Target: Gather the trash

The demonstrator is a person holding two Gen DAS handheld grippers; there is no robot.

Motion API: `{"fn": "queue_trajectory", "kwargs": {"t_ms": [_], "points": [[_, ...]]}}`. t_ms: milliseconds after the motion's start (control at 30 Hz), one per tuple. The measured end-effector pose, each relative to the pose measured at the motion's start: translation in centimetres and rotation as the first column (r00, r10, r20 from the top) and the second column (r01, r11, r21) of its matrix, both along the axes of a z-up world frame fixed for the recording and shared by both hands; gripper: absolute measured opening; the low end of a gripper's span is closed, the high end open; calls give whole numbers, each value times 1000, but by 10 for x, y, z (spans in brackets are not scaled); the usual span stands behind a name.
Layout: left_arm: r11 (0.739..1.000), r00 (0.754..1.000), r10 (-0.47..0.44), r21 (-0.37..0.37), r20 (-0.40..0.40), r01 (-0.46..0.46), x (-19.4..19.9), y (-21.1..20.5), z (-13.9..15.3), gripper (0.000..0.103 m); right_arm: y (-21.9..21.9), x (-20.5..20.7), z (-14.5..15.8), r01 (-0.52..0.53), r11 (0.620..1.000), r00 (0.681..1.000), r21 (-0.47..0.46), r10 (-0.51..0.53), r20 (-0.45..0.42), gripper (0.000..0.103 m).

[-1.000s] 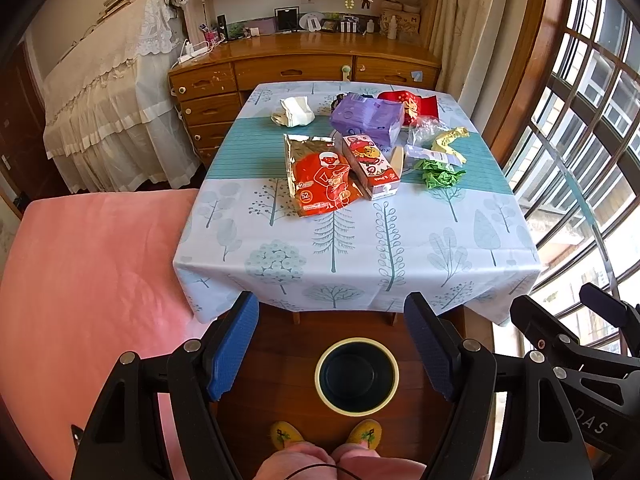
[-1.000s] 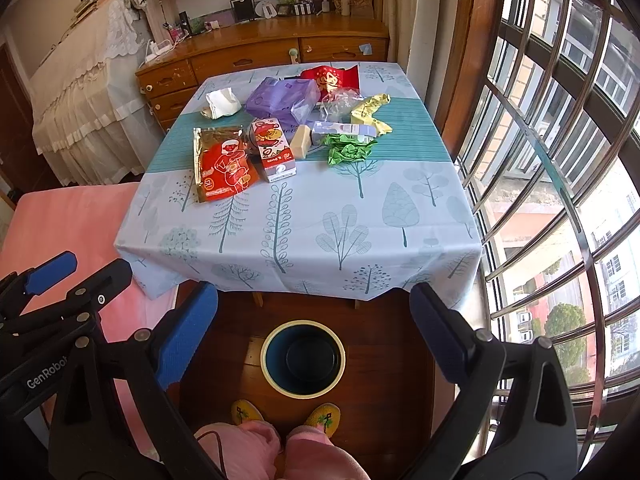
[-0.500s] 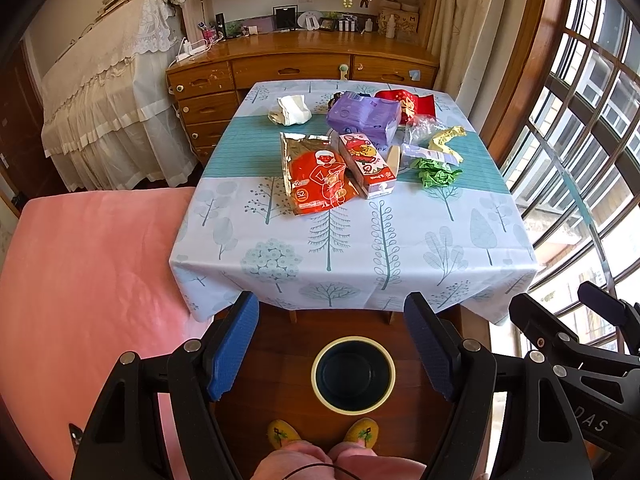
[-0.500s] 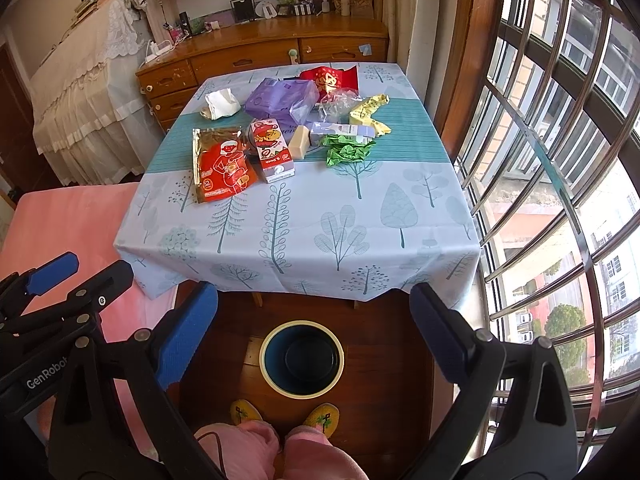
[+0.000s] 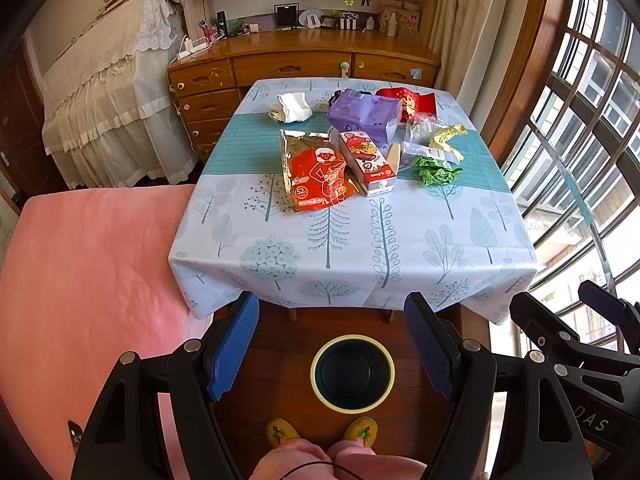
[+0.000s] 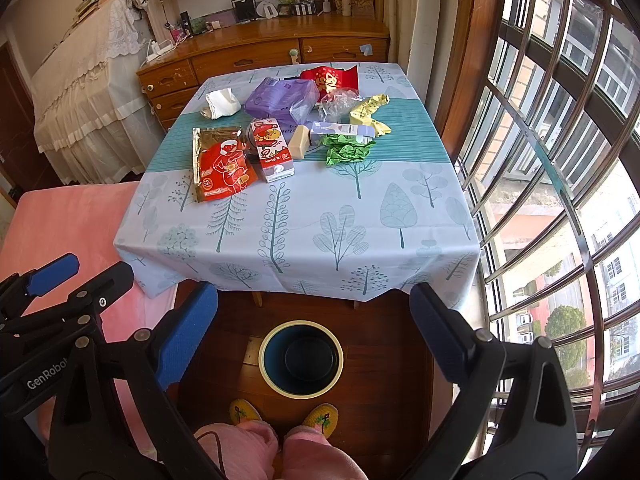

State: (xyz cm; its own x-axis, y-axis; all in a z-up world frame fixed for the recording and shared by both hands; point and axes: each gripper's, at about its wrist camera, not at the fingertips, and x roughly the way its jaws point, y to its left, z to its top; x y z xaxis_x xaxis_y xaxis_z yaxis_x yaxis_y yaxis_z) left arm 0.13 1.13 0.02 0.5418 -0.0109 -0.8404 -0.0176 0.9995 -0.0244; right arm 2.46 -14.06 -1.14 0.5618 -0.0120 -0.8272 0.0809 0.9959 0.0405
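Trash lies on the far half of the table [image 5: 352, 248]: a red foil snack bag [image 5: 318, 178], a red-and-white carton [image 5: 366, 160], a purple pack [image 5: 364, 114], crumpled green paper [image 5: 436, 170], yellow paper [image 5: 446, 140], white tissue [image 5: 292, 108] and a red packet [image 5: 412, 100]. A round dark bin with a cream rim [image 5: 352, 372] stands on the floor in front of the table. My left gripper [image 5: 332, 344] is open and empty above the bin. My right gripper [image 6: 314, 328] is open and empty, also above the bin [image 6: 302, 356].
A pink bed [image 5: 88, 280] lies left of the table. A wooden dresser [image 5: 304, 64] stands behind it. A barred window [image 6: 560, 160] runs along the right. The person's yellow slippers [image 5: 320, 432] are beside the bin on the wooden floor.
Both views have shifted slightly; the table and bin sit a little lower and nearer. Both grippers stay open and empty.
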Motion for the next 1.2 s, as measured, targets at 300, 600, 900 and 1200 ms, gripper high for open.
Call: {"fn": "queue_trajectory", "kwargs": {"t_ms": [300,600,900,1200], "points": [[1000,1000,0,1,0,0,0,0,0,77,0,3,0,-2,1000,1000,1,2,0,96],[1000,1000,2,3,1,-2,-2,0,-1,77,-7,5,1,-4,1000,1000,1,4,0,96],[1000,1000,11,4,-2,-11,0,1,-5,77,12,13,-5,-9,1000,1000,2,9,1,96],[1000,1000,25,1,-8,-25,7,7,-7,77,3,27,-3,-29,1000,1000,11,29,-1,96]]}}
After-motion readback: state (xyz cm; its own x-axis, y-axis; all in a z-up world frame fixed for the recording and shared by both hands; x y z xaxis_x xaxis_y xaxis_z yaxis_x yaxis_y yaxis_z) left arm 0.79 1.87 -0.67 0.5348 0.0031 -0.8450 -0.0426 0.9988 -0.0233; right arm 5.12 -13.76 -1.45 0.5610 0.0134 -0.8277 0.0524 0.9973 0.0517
